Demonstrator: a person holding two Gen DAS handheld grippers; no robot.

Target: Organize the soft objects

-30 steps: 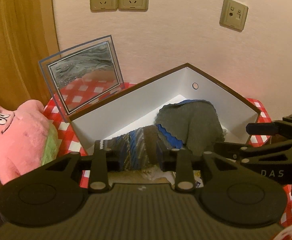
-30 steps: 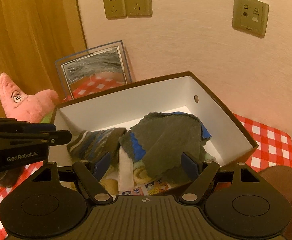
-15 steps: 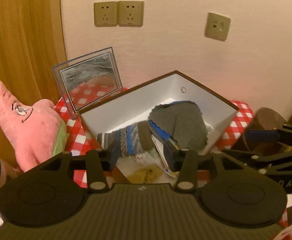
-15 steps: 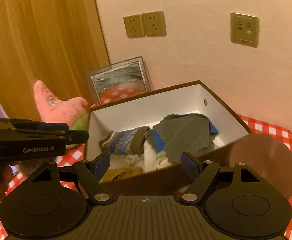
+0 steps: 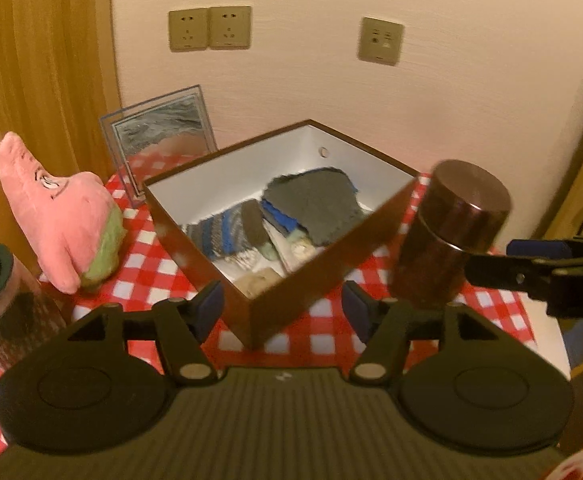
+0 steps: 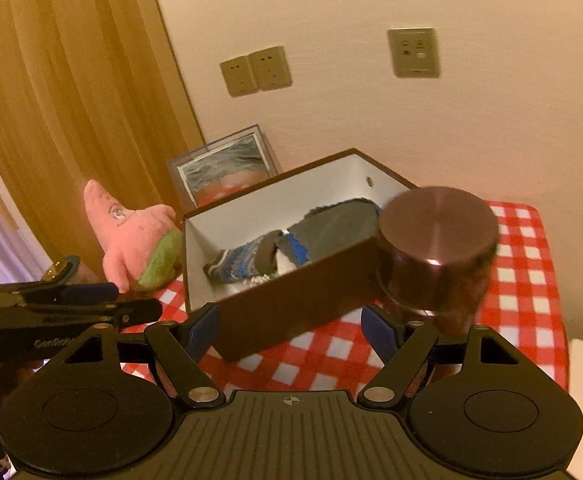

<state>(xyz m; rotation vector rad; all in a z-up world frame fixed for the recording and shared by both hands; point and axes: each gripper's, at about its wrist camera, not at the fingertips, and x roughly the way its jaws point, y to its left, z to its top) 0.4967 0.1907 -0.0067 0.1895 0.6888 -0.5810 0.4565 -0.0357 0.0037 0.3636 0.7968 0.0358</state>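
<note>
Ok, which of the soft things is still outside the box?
The pink star plush. It lies on the checked cloth left of the box, while the striped sock and grey cloth lie inside.

A brown box (image 5: 291, 304) with white inner walls stood open on the checked surface (image 5: 323, 332). Inside lay a striped blue-and-grey sock (image 5: 227, 232) beside a grey cloth (image 5: 311, 204) with a blue edge, overlapping paler items underneath. A pink star plush (image 5: 63, 216) with green shorts lay just outside the box's left wall.
</note>
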